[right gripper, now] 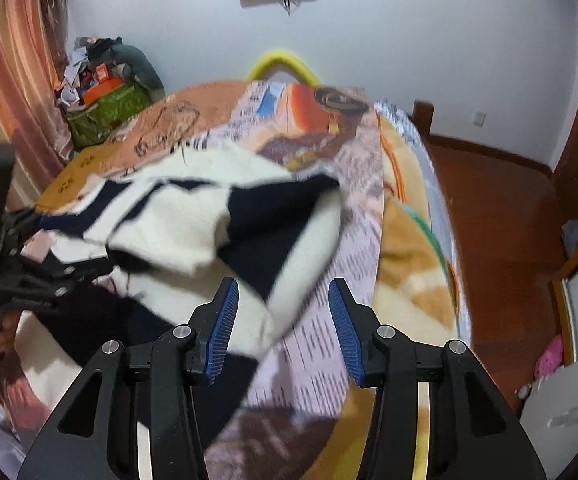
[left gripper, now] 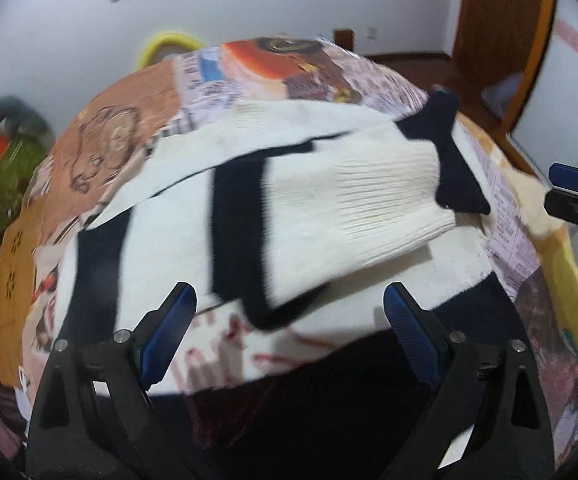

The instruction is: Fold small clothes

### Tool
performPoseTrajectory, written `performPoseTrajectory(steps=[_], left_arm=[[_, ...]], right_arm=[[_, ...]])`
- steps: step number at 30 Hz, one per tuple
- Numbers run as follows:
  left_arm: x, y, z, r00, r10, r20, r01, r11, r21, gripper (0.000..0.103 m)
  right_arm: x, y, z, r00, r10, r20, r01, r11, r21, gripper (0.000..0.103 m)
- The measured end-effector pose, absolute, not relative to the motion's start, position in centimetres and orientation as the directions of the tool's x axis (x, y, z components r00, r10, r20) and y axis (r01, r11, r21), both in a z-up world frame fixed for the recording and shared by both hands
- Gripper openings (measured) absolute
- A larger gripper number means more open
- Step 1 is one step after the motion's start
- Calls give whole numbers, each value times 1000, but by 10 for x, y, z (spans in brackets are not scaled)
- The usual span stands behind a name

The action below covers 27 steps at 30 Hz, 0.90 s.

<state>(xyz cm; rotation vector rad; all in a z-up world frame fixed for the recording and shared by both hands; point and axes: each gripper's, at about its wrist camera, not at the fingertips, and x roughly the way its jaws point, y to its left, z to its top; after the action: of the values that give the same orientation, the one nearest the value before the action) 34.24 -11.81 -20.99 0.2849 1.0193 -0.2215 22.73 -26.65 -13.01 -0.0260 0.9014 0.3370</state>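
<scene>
The left gripper (left gripper: 289,308) is standing with its jaws spread wide and nothing between them, hovering over the white-and-navy sweater (left gripper: 329,200). The right gripper (right gripper: 283,320) is partly parted and gripping nothing; a blurred fold of the sweater (right gripper: 209,232) is lying just ahead of its blue pads (right gripper: 223,324). The garment is lying spread on the printed blanket (left gripper: 101,148) covering the bed, one ribbed sleeve (left gripper: 369,200) folded across the body. A yellow hoop (right gripper: 285,62) is showing beyond the bed's far end.

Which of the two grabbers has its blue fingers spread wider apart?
The left gripper: its jaws gape wide over the white-and-navy garment. The right gripper stands only part open.
</scene>
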Motion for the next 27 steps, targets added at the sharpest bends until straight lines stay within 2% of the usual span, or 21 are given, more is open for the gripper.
performPoseTrajectory(steps=[4,6,8,9,11,12,13,18,22,27], left_arm=[[354,-144,-223,530,7,-848,340,914,221,95],[357,-149,-222,542,-5,-841,344,914,215,88],[360,-150,-218,539,-51,-841,356,919,172,70],[362,-149,-216,533,-74,-843,362,920,148,65],[364,-146,-210,527,-127,-840,364,927,89,37],[366,-143,-208,521,-150,-840,360,931,57,28],[367,-141,-205,520,-159,-839,351,936,40,11],[372,-102,-178,576,-191,-795,243,968,-56,8],[373,-50,-156,644,-132,-754,122,990,-69,8],[375,12,-165,630,-68,-774,3,996,-85,7]], right_arm=[[223,-275,-145,551,293,-781,-294,944,147,43],[223,-278,-148,544,299,-784,-295,943,155,43],[224,-278,-153,537,302,-788,-300,941,157,43],[226,-277,-154,533,303,-790,-304,940,155,43],[228,-274,-156,528,303,-793,-309,939,153,43],[229,-273,-157,526,304,-794,-311,938,154,43],[230,-271,-158,523,308,-795,-314,937,156,43],[234,-258,-159,522,317,-792,-340,929,147,43],[237,-246,-160,517,313,-796,-358,925,131,43],[240,-234,-165,516,296,-804,-364,925,107,43]])
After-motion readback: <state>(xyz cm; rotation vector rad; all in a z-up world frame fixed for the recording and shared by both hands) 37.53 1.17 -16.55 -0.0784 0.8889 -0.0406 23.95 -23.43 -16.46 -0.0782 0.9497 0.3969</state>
